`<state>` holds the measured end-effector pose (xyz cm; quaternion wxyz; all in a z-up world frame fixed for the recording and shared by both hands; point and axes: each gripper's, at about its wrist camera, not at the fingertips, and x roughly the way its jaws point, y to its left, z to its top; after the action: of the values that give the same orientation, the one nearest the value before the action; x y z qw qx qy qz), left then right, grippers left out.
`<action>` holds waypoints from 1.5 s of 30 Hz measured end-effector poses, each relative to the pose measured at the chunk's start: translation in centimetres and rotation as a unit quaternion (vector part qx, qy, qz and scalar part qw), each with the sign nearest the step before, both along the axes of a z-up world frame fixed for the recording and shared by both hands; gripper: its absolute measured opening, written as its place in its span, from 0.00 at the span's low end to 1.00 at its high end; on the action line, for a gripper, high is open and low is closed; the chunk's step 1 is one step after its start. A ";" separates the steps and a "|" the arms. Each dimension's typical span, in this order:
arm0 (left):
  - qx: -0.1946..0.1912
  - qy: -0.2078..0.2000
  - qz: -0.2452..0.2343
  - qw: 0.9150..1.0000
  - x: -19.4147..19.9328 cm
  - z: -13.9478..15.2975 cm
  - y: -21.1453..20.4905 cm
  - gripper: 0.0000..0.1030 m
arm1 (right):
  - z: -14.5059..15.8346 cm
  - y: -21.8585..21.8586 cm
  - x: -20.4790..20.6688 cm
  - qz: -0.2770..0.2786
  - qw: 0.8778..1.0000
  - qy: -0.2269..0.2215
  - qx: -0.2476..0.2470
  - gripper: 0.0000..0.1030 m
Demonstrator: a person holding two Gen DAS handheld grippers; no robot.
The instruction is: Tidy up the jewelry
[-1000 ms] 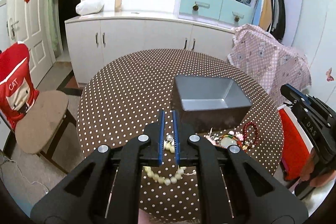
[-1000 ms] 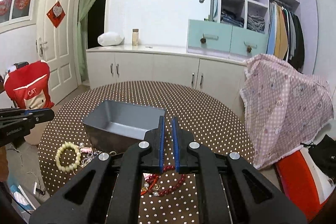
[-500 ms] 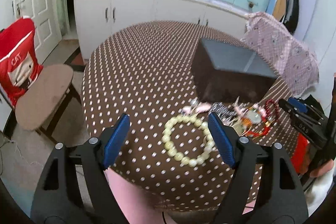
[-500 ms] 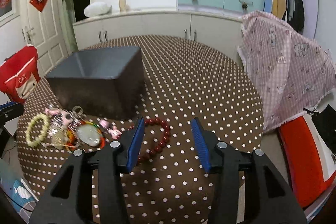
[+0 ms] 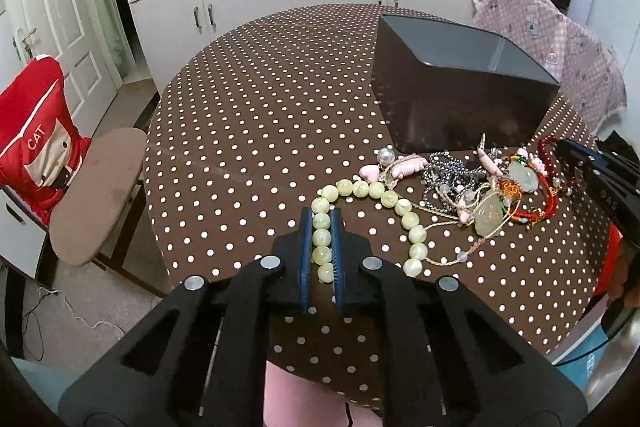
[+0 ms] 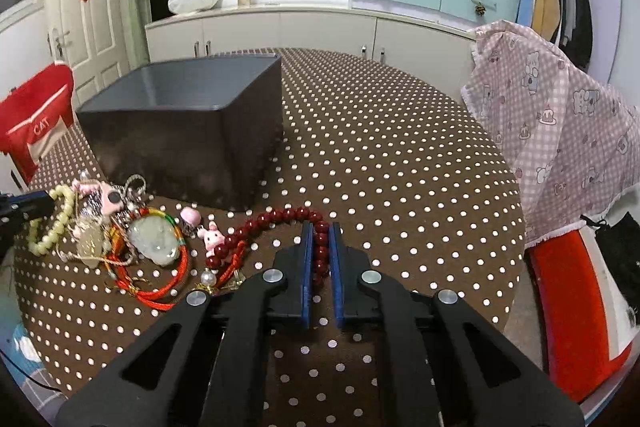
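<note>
A pale green bead bracelet (image 5: 378,191) lies on the polka-dot table (image 5: 260,115). My left gripper (image 5: 321,217) is shut on its left side. A dark red bead bracelet (image 6: 276,219) lies at the front right of the jewelry pile (image 6: 120,227). My right gripper (image 6: 321,231) is shut on its right end. The pile holds jade pendants, red cords, pink charms and a grey chain (image 5: 452,171). A dark grey open box (image 6: 188,107) stands just behind the pile; it also shows in the left wrist view (image 5: 460,79).
A chair with a red cushion (image 5: 36,139) stands left of the table. A pink checked cloth (image 6: 560,131) hangs over a chair on the right. White cabinets (image 6: 300,31) line the back wall.
Both grippers went from open above the bracelets to shut on them: the left on the pale green beads, the right on the dark red beads. Both also came lower and closer to the table.
</note>
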<state>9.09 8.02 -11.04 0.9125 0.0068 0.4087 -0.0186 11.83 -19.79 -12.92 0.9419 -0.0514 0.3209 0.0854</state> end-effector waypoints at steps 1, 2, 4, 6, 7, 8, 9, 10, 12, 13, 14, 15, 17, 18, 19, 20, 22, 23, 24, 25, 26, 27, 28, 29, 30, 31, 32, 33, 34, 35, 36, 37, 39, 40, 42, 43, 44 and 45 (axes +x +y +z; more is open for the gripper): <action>-0.006 -0.003 -0.004 1.000 0.1 0.4 0.0 0.09 | 0.5 -0.1 -0.2 0.000 1.000 -0.006 0.003 0.06; -0.010 -0.008 -0.006 1.000 0.0 0.9 0.1 0.09 | 1.0 -0.2 -0.5 -0.001 1.000 -0.014 0.005 0.06; -0.011 -0.024 -0.008 1.000 0.0 2.0 0.1 0.09 | 2.0 -0.3 -0.8 0.001 1.000 -0.028 0.009 0.06; -0.015 -0.036 -0.010 0.999 -0.1 2.7 -0.1 0.09 | 3.1 -0.2 -1.2 0.004 0.999 -0.043 0.010 0.06; -0.017 -0.045 -0.013 0.999 -0.1 3.3 -0.1 0.09 | 3.9 -0.1 -1.4 0.005 0.999 -0.054 0.009 0.06; -0.018 -0.053 -0.014 0.998 0.0 3.9 -0.2 0.09 | 4.4 -0.1 -1.7 0.007 0.998 -0.062 0.009 0.06; -0.018 -0.059 -0.014 0.998 0.0 4.2 -0.2 0.09 | 5.1 -0.1 -1.9 0.009 0.997 -0.072 0.012 0.06; -0.018 -0.067 -0.015 0.997 0.0 4.8 -0.4 0.09 | 5.6 0.0 -2.1 0.012 0.997 -0.079 0.015 0.06; -0.019 -0.078 -0.018 0.997 0.1 5.6 -0.6 0.09 | 6.4 0.0 -2.2 0.014 0.996 -0.091 0.018 0.06; -0.019 -0.085 -0.018 0.996 0.2 6.1 -0.7 0.09 | 6.9 0.0 -2.2 0.015 0.995 -0.097 0.017 0.06; -0.020 -0.089 -0.019 0.996 0.3 6.3 -0.7 0.09 | 7.3 0.0 -2.2 0.017 0.995 -0.102 0.018 0.06; -0.021 -0.095 -0.019 0.995 0.5 6.7 -0.7 0.09 | 7.8 0.1 -2.2 0.020 0.994 -0.106 0.023 0.06; -0.022 -0.104 -0.024 0.994 0.5 7.4 -1.0 0.09 | 8.6 0.1 -2.2 0.026 0.992 -0.118 0.030 0.06; -0.023 -0.108 -0.025 0.994 0.5 7.6 -1.1 0.09 | 9.0 0.3 -2.2 0.025 0.992 -0.124 0.029 0.06; -0.023 -0.116 -0.029 0.993 0.6 8.3 -1.4 0.09 | 9.6 0.5 -2.1 0.027 0.990 -0.133 0.026 0.06; -0.024 -0.121 -0.031 0.992 0.5 8.8 -1.6 0.09 | 9.9 0.6 -2.0 0.030 0.990 -0.137 0.028 0.06; -0.024 -0.136 -0.039 0.990 0.6 9.8 -2.2 0.09 | 10.7 0.9 -1.7 0.040 0.988 -0.146 0.032 0.06; -0.024 -0.144 -0.043 0.988 0.7 10.3 -2.5 0.09 | 11.1 1.2 -1.5 0.044 0.987 -0.151 0.032 0.06; -0.025 -0.148 -0.046 0.988 0.9 10.6 -2.7 0.09 | 11.5 1.5 -1.4 0.048 0.986 -0.156 0.032 0.06; -0.027 -0.152 -0.050 0.987 1.1 10.9 -3.1 0.09 | 11.7 1.7 -1.2 0.050 0.986 -0.159 0.032 0.06; -0.028 -0.155 -0.053 0.986 1.3 11.2 -3.5 0.09 | 12.0 1.9 -0.8 0.052 0.985 -0.162 0.033 0.06; -0.028 -0.157 -0.054 0.986 1.6 11.3 -3.6 0.09 | 12.2 2.0 -0.6 0.054 0.985 -0.163 0.034 0.06; -0.029 -0.158 -0.054 0.986 1.9 11.4 -4.0 0.09 | 12.4 2.2 -0.2 0.058 0.984 -0.164 0.035 0.06; -0.031 -0.157 -0.057 0.986 2.2 11.4 -4.2 0.09 | 12.5 2.3 0.2 0.061 0.984 -0.164 0.036 0.06; -0.033 -0.155 -0.059 0.986 2.5 11.4 -4.4 0.09 | 12.5 2.5 0.6 0.063 0.984 -0.163 0.037 0.06; -0.037 -0.152 -0.061 0.986 3.1 11.3 -4.6 0.09 | 12.6 2.6 1.0 0.065 0.984 -0.161 0.039 0.06; -0.040 -0.149 -0.062 0.986 3.5 11.1 -4.8 0.09 | 12.5 2.8 1.5 0.069 0.984 -0.158 0.041 0.06; -0.044 -0.148 -0.063 0.986 3.9 11.0 -5.0 0.09 | 12.4 3.0 1.6 0.070 0.984 -0.156 0.042 0.06; -0.048 -0.146 -0.064 0.986 4.2 10.8 -5.1 0.09 | 12.3 3.2 2.1 0.073 0.985 -0.152 0.043 0.06; -0.051 -0.143 -0.065 0.986 4.5 10.7 -5.1 0.09 | 12.1 3.4 2.5 0.075 0.985 -0.147 0.043 0.06; -0.053 -0.141 -0.066 0.986 4.7 10.6 -5.1 0.09 | 12.0 3.5 2.9 0.079 0.986 -0.143 0.043 0.06; -0.057 -0.138 -0.065 0.987 5.1 10.3 -5.1 0.09 | 11.8 3.6 3.0 0.082 0.986 -0.139 0.044 0.07; -0.054 -0.131 -0.057 0.988 5.8 9.8 -5.1 0.10 | 11.5 3.8 3.4 0.090 0.987 -0.129 0.045 0.08; -0.044 -0.123 -0.049 0.990 6.2 9.5 -5.2 0.10 | 11.3 3.8 3.7 0.088 0.987 -0.125 0.044 0.11; -0.030 -0.108 -0.041 0.993 6.7 9.0 -5.2 0.10 | 11.0 3.6 3.9 0.082 0.988 -0.121 0.039 0.13; -0.031 -0.098 -0.041 0.994 7.0 8.7 -5.2 0.10 | 10.9 3.7 4.0 0.080 0.989 -0.119 0.040 0.16; -0.035 -0.090 -0.042 0.994 7.2 8.5 -5.0 0.16 | 10.7 3.5 4.1 0.077 0.989 -0.116 0.042 0.18; -0.039 -0.086 -0.042 0.995 7.3 8.4 -5.0 0.38 | 10.6 3.4 4.1 0.074 0.990 -0.114 0.043 0.22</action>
<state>16.41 3.07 -2.69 0.9422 -0.0101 0.3270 -0.0719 15.93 -16.36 -2.30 0.9647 -0.0442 0.2031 0.1620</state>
